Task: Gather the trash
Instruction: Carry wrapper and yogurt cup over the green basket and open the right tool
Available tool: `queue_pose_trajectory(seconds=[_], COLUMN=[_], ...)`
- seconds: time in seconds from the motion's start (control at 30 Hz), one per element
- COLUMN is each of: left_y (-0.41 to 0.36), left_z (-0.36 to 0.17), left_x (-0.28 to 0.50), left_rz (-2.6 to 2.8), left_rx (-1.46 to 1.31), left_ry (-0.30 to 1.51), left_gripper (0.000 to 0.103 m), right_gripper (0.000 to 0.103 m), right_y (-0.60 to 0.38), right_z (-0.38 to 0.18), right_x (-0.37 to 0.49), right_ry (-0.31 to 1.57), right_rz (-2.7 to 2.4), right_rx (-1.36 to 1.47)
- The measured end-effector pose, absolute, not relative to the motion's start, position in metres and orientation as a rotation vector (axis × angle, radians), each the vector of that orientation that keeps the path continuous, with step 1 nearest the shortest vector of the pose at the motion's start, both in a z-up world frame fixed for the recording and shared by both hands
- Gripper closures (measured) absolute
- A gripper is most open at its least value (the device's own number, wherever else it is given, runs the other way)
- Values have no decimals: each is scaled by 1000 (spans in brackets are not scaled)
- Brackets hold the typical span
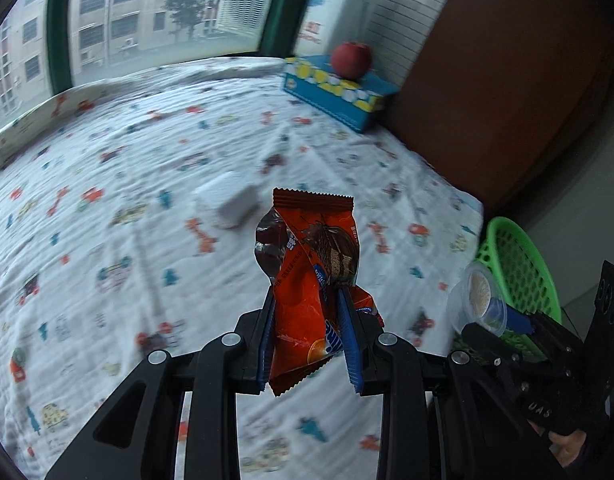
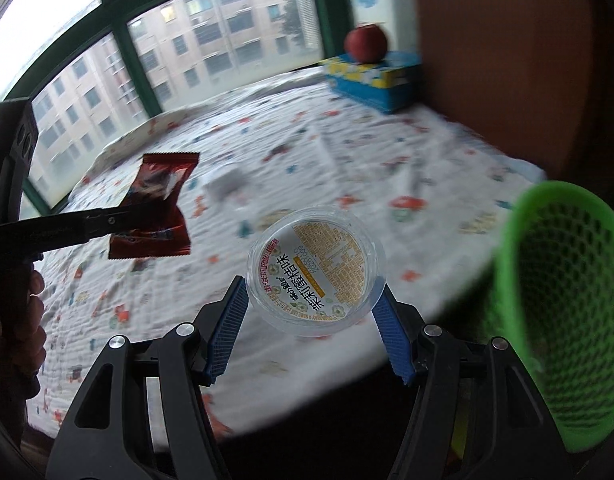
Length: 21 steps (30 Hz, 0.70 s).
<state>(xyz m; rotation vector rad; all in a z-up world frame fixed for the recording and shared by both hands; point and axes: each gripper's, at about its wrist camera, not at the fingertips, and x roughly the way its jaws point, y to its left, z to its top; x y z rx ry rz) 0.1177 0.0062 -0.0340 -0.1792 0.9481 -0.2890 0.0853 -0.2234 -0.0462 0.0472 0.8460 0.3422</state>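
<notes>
The left wrist view shows the left gripper (image 1: 309, 312) closed on a crumpled orange-red snack wrapper (image 1: 307, 276). The blue pads (image 1: 351, 340) press on the lower half of the wrapper, and its upper part with the zigzag edge stands up above the fingers. Below the wrapper lies a bed (image 1: 127, 200) with a white sheet printed with small coloured figures. A small white block (image 1: 229, 200), blurred, lies on the sheet beyond the wrapper. At the far corner of the bed there is a blue and yellow box (image 1: 339, 96) with a red apple (image 1: 351, 60) on top of it. At the right edge of this view the right gripper (image 1: 503, 318) holds a small clear plastic cup (image 1: 477, 296), just in front of a green mesh basket (image 1: 515, 268) that stands beside the bed.

In the right wrist view the right gripper (image 2: 311, 312) is about half open, and its two blue pads (image 2: 227, 332) clamp the sides of the plastic cup (image 2: 317, 272), which has a round printed foil lid. The cup is in the air above the near edge of the bed (image 2: 347, 160), near the rim of the green basket (image 2: 555, 288) at the right. At the left of this view the left gripper (image 2: 119, 216) holds the wrapper (image 2: 155, 216) above the sheet. The apple (image 2: 365, 44) and the box (image 2: 371, 76) stay at the far corner, below a window with a green frame (image 2: 127, 40).
</notes>
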Motion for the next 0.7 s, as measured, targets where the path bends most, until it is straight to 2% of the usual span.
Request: queue_pose_trajectory(seconds=[0.7], left_y=[-149], left_z=[5], left_x=[133], left_rz=[-531], left_rx=[-16], left_ry=[919], left_gripper=[75], right_gripper=[40], right_y=[-411], right_z=[-48], right_x=[66], right_ry=[828], right_rz=[-22], right_rx=[156])
